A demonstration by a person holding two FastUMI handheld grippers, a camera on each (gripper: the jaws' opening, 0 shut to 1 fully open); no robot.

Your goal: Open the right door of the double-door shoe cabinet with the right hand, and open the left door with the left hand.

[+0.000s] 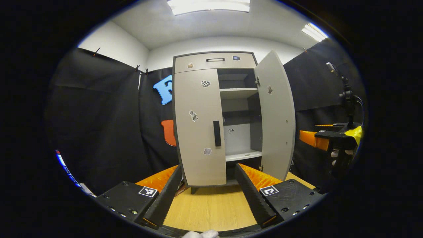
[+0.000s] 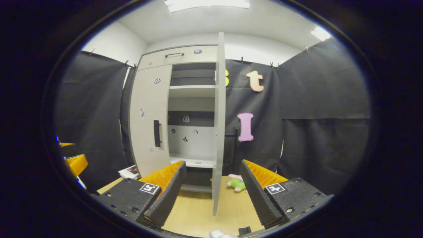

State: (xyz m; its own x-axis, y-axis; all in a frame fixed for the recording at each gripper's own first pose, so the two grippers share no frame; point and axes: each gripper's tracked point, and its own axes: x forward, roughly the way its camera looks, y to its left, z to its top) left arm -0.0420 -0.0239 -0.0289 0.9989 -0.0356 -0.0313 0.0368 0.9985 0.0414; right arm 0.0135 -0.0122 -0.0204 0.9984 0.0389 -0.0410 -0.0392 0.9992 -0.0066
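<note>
Standing ahead on the wood floor, shoe cabinet (image 1: 216, 119) – right door (image 1: 276, 115) swung wide, left door (image 1: 200, 127) closed, stickers unreadable, left gripper (image 1: 209, 191) and right gripper (image 2: 211, 190) both spread, empty.

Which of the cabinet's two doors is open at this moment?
The right door is open, swung out to show the shelves. The left door, the one with the black handle, is shut flat against the cabinet.
</note>
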